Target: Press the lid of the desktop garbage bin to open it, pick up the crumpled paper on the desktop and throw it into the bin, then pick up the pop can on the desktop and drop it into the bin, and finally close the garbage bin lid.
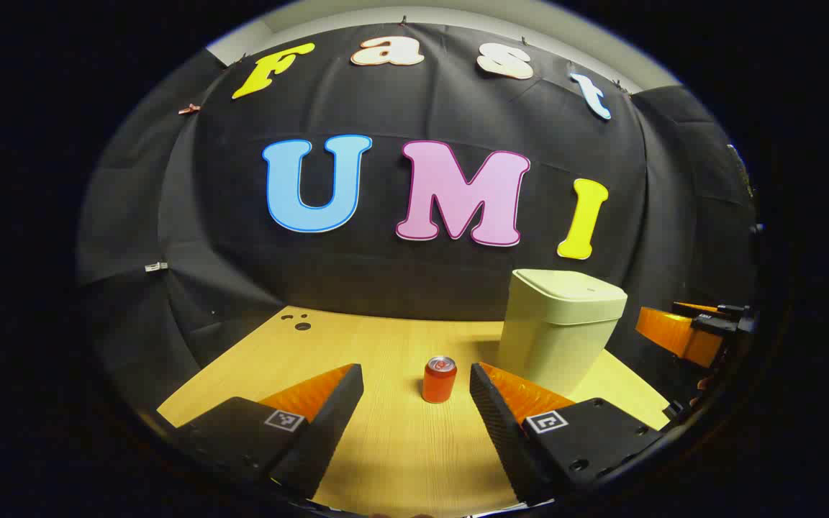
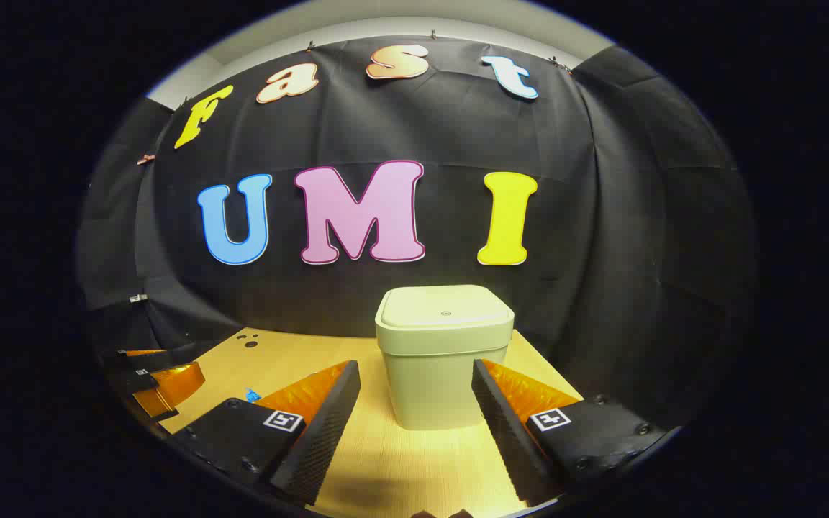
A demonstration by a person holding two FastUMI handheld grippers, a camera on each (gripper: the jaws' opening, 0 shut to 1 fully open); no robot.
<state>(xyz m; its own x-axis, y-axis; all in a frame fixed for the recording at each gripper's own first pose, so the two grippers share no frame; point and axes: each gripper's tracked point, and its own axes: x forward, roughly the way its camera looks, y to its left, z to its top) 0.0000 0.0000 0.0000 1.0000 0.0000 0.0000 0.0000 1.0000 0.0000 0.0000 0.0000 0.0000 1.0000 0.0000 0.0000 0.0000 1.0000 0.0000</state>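
From my left tool's camera, the other tool [image 1: 695, 331] is cut off at the right edge, so I can't tell how its jaws stand. My right finger [image 1: 522, 403] hides the bin's [image 1: 558, 331] lower left corner. In the right gripper view, a small blue scrap [image 2: 252, 394] on the surface [image 2: 414, 460] is too tiny to identify.

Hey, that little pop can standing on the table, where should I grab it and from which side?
Grip the pop can across the middle of its round side wall, coming in level from the front. It stands upright on the table, apart from the bin, and already sits in line with the gap of the open left tongs, so a straight advance should suit.
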